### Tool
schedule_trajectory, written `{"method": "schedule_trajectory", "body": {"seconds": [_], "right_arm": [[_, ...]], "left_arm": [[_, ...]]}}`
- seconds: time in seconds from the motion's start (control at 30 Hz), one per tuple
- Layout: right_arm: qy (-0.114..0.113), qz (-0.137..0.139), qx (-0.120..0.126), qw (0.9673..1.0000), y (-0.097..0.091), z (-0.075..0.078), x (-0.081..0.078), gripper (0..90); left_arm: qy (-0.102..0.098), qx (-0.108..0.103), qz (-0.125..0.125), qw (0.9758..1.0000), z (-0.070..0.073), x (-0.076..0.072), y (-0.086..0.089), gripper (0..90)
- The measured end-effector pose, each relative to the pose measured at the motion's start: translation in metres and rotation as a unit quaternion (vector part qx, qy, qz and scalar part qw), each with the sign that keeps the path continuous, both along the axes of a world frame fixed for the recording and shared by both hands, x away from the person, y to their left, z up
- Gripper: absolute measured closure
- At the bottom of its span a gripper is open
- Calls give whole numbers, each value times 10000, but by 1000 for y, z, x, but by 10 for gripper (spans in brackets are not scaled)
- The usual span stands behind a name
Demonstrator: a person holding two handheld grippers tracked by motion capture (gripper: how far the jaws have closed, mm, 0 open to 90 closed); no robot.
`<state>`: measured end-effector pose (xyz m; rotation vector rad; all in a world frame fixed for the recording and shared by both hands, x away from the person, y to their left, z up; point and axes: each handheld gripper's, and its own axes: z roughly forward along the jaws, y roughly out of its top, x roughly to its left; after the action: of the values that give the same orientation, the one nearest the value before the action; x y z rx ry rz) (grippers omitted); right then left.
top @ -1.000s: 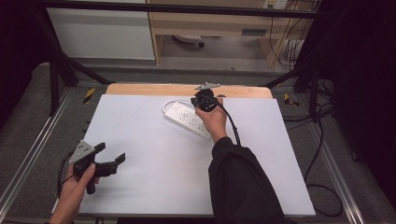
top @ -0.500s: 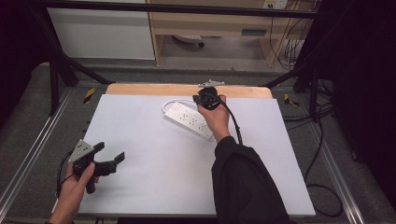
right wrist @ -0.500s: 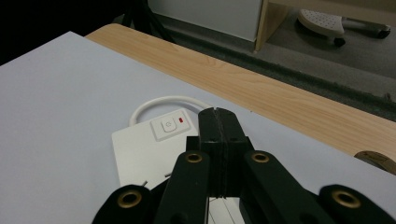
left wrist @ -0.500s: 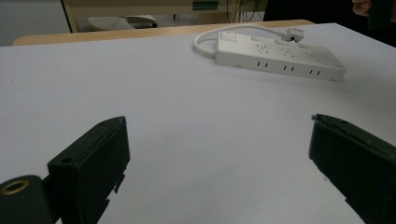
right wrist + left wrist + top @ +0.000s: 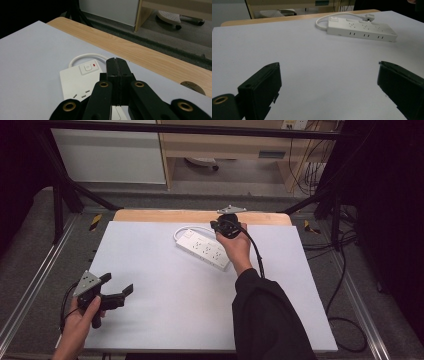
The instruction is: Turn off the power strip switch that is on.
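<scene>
The right gripper (image 5: 226,223) hangs over the far end of the white power strip (image 5: 206,249), its fingers (image 5: 116,67) pressed flat together with nothing between them; in the right gripper view their tips sit just above the strip, right beside its switch (image 5: 87,67), though whether they touch the strip cannot be told. The left gripper (image 5: 116,288) is well apart from the strip, near the table's (image 5: 165,305) near left corner, its fingers (image 5: 260,85) spread wide and empty above the bare white top, with the strip lying far ahead of them.
</scene>
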<state>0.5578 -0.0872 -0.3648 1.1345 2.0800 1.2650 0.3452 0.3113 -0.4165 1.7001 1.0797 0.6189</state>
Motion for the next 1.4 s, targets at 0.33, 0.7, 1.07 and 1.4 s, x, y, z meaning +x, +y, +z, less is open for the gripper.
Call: {"method": "schedule_trajectory", "body": {"seconds": [0.33, 0.7, 1.07, 1.4], "right_arm": [[-111, -73, 152, 9998, -14, 7, -5, 900], [-196, -145, 201, 9995, -30, 16, -13, 900], [-139, -277, 200, 9993, -40, 20, -16, 784], [43, -251, 154, 9996, -44, 30, -25, 342]], "left_arm": [[8, 42, -20, 10000, 0, -1, 0, 52], [40, 32, -29, 10000, -1, -1, 1, 52], [40, 37, -38, 10000, -1, -2, 0, 52], [59, 38, -49, 10000, -1, -2, 0, 50]]}}
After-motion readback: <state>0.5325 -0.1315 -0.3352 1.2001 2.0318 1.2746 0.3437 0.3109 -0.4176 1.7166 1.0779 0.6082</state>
